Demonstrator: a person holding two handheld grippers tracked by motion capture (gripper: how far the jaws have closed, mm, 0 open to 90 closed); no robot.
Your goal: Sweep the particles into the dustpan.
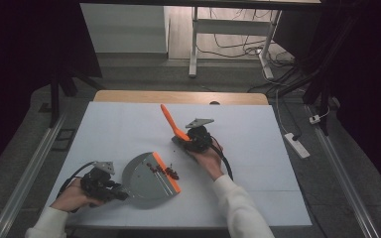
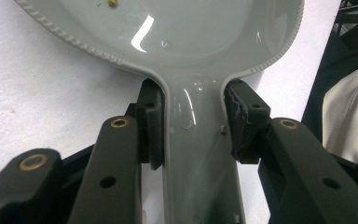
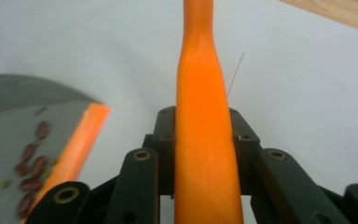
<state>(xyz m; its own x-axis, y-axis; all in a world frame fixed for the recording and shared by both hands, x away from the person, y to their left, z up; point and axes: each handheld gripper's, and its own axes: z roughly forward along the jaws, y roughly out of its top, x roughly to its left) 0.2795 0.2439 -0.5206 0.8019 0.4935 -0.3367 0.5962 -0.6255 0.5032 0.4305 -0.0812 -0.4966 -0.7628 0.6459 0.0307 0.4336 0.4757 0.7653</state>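
I see the white worktop [image 1: 129, 124] spread across the middle of the high view, and on it, lower centre, the grey dustpan [image 1: 146, 181] with its orange lip [image 1: 167, 172] facing up and right. My left tool [image 1: 110, 191] sits at the lower left, its jaws clamped on the dustpan handle [image 2: 196, 158], which runs straight between them in the left gripper view. My right tool [image 1: 186, 140] is right of centre, jaws closed on the orange brush handle [image 3: 205, 140]; the brush [image 1: 171, 121] has its long axis running up and left from the tool. A small heap of red beans [image 1: 164, 171] lies at the lip, down and left of the right tool, partly inside the pan. I judge the next sweep must draw toward the lower left, into the pan.
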